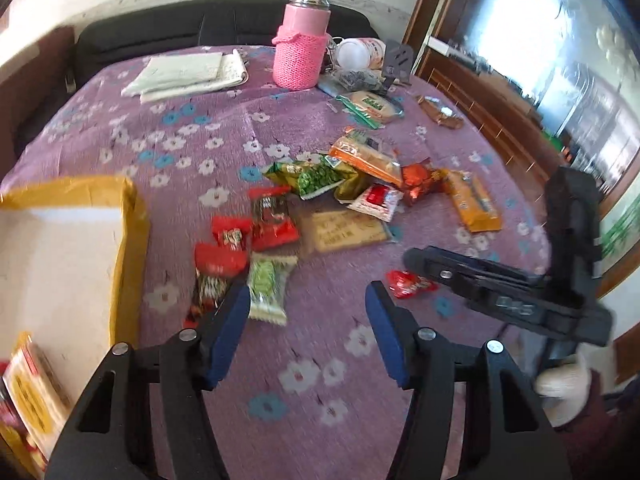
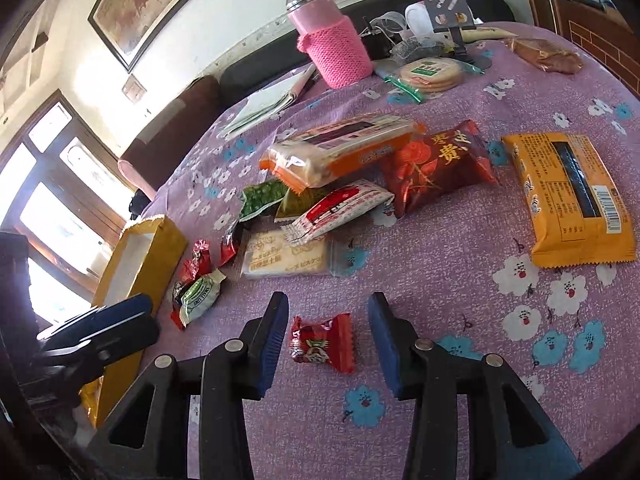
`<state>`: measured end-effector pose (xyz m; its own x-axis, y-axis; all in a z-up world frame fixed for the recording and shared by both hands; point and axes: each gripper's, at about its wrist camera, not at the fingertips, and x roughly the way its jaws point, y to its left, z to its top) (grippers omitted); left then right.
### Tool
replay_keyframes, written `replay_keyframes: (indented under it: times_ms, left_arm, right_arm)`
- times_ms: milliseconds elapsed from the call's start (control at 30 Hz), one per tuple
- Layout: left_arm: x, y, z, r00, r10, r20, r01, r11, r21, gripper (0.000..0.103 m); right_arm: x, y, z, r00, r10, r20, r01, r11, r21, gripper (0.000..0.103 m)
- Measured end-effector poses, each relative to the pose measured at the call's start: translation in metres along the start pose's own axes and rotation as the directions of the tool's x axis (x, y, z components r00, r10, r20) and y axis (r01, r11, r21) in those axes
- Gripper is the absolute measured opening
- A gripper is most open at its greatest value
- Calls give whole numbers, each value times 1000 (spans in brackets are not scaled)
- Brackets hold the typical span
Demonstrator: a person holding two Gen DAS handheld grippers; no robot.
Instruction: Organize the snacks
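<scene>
The right claw (image 2: 328, 340) stands open astride the small red candy (image 2: 322, 343) on the bench (image 2: 440, 280), pads clear; closing off-centre may squirt the slick wrapper away from the yellow box (image 2: 140, 264); the left claw (image 1: 308, 332), open and empty, hovers beside that box.

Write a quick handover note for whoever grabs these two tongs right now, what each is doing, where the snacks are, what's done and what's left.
Left tongs: open, empty, over the purple cloth beside the green-and-white candy.
Right tongs: open, with the small red candy lying on the cloth between the fingers, not gripped.
Yellow box: on the left side, with a few packets already in its near end.
Left to sort: the red candies near the box, the clear biscuit pack, and the pile of bigger packs, including the orange pack.
Next, probably: close the right tongs on the red candy and carry it to the box.
</scene>
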<state>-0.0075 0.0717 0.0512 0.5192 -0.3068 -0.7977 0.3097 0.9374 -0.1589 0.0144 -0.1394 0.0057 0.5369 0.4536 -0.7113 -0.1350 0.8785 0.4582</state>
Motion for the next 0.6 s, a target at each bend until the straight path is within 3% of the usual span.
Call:
replay_keyframes:
  times_ms: [200,233,300,433,600]
  left_arm:
    - [40,3,5,996,8,-89,-8,1000,1,53]
    - [44,2,4,995,-13,-104,12,1000,-6,42]
    - [45,-1,1,996,-8,-90,8,1000,2,31]
    - [42,-5,-4,997,18,-77,-17,1000,2,29]
    - [20,-5,-12,999,-8,-38,8,1000,-8,29]
  right_arm:
    - [-5,-12,4,999,48,-15,-48,997,56,49]
    - [-5,-12,5,999,50,-16,-49,997,56,50]
    - [-5,-11,5,998,55,-16,-54,997,50,53]
    - [-2,0,3,999,42,-29,-42,999,-7,59]
    - [2,15,-3,999,-17,-31,14,995,-96,61]
